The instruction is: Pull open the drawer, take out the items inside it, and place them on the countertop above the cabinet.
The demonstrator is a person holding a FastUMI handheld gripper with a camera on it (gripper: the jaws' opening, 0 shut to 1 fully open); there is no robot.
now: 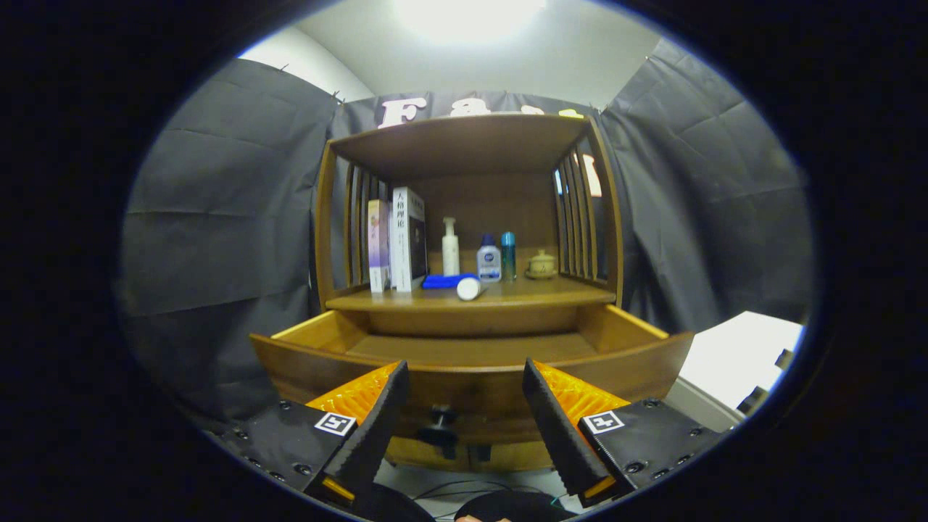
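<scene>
The claw (464,420) is spread wide, its two fingers (377,420) angled apart and gripping nothing. It is held level, facing the cabinet front squarely. Between the fingers, slightly below them, sits the single dark knob (440,419) of the drawer (471,362), untouched by either finger. The drawer is pulled out toward the claw; what shows of its wooden floor is bare, and the part just behind its front panel is hidden.

Just beyond the drawer, the desk (565,296) forms the top of the cabinet and carries the things. At its left stand two books (397,239) upright, side by side. To their right a blue tube with a white cap (455,283) lies on its side near the front edge. Behind it stands one white pump bottle (450,248), then one small bottle with a blue cap (489,259), one teal can (508,255), and one small lidded jar (541,264) farthest right. A wooden shelf top (464,141) roofs them.
</scene>
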